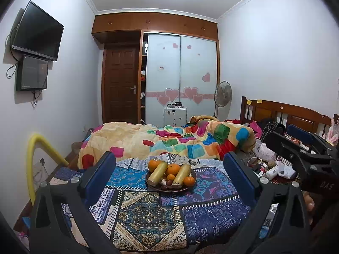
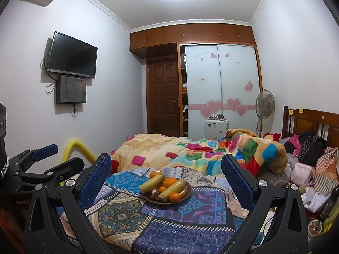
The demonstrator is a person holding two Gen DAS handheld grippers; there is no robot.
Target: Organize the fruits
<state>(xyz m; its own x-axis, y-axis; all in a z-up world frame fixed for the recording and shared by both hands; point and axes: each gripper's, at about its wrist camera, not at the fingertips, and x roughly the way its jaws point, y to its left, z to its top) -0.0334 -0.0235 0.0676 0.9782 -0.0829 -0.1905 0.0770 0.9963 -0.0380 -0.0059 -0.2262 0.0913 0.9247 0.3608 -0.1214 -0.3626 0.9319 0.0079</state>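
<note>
A bed [image 1: 148, 222] fills the lower half of both views, covered at the near end by a patchwork cloth [image 1: 148, 211] in blues, purples and cream with ornate patterns. On this cloth, near its middle, sits a round dark brown plate [image 1: 190, 185] holding fruit: several oranges [image 1: 172, 169], two long yellow-green pieces [image 1: 157, 172] lying lengthwise, and some small dark reddish fruits at the front. Behind the cloth lies a rumpled quilt [image 1: 169, 141] with bright squares of red, green, blue, pink and orange. To the right, by the wooden headboard [image 1: 296, 116], clothes, bags and small items lie heaped on the bed.
</note>
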